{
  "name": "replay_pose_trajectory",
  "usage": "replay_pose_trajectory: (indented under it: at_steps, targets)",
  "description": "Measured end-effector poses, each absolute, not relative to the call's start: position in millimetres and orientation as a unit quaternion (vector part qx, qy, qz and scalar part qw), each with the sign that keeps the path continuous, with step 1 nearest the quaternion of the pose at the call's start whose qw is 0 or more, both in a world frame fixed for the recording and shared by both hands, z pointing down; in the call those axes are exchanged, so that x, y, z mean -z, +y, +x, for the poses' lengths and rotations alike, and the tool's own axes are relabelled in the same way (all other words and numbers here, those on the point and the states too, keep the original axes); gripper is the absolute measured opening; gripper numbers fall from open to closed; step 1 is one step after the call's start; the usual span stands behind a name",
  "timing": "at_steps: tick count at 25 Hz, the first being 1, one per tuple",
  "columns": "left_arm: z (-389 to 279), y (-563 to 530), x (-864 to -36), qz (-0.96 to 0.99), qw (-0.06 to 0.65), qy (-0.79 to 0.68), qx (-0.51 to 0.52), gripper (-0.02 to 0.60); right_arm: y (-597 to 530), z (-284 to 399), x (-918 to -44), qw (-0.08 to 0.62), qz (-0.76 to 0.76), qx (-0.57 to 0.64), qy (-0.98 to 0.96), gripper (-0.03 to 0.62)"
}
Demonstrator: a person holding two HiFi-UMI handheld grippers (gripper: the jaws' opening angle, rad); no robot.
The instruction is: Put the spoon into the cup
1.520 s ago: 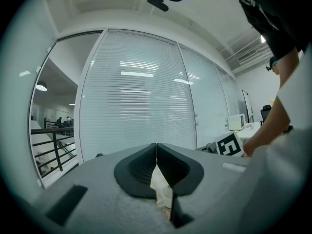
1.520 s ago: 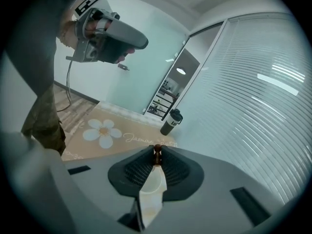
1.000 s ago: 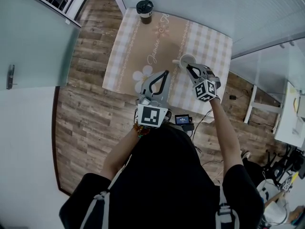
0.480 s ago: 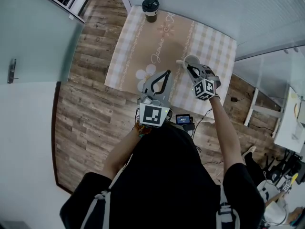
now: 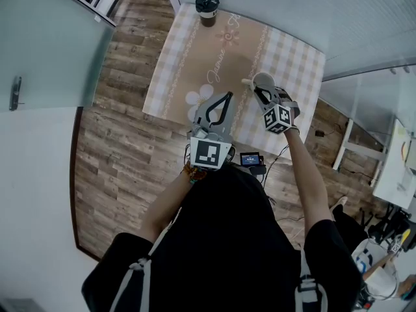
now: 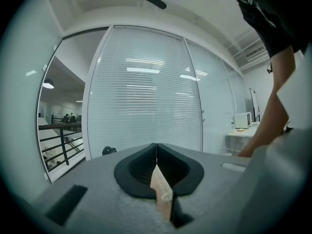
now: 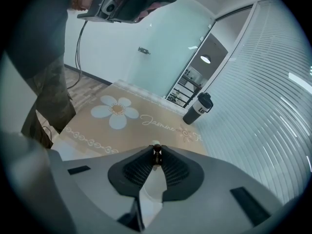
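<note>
Lower now than a second back, my right gripper (image 5: pixel 259 92) has sunk until its tips hang at the near rim of the white cup (image 5: pixel 265 77) on the flowered cloth (image 5: pixel 195 64). Its fingers are clamped on a thin dark stem, the spoon (image 7: pixel 156 156) I judge, whose end pokes out past the tips. That puts the spoon just over the cup, not clearly inside it yet, so the drop looks close. My left gripper (image 5: pixel 227 99) hangs apart near the table's edge, fingers together on nothing
</note>
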State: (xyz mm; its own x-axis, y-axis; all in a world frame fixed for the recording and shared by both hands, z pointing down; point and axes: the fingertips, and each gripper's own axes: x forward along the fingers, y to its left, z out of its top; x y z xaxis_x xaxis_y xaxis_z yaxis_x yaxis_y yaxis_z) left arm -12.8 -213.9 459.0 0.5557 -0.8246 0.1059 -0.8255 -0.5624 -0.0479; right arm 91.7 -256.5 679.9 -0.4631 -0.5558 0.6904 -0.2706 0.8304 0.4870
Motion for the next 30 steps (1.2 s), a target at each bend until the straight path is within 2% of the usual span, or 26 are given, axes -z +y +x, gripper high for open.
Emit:
replay_pose_trajectory:
  at_steps: [22,26,30]
  targets:
    - [-5.6,-217.9,-458.1,0.884,-0.012,-0.462,-0.069,0.017,-240.7,89.9,-698.2,0.453,0.224,0.113,-0.855,0.061]
    - [-4.5,-215.6,-459.5,0.884,-0.008,-0.464,-0.063,0.017,-239.8,92.8,-692.1,0.44,0.241,0.103,-0.859,0.111]
    - [-0.3,-215.5,-455.8,0.885,0.0,-0.462,-0.058,0.017,-237.2,96.4,-686.7,0.431,0.248,0.098,-0.862,0.126]
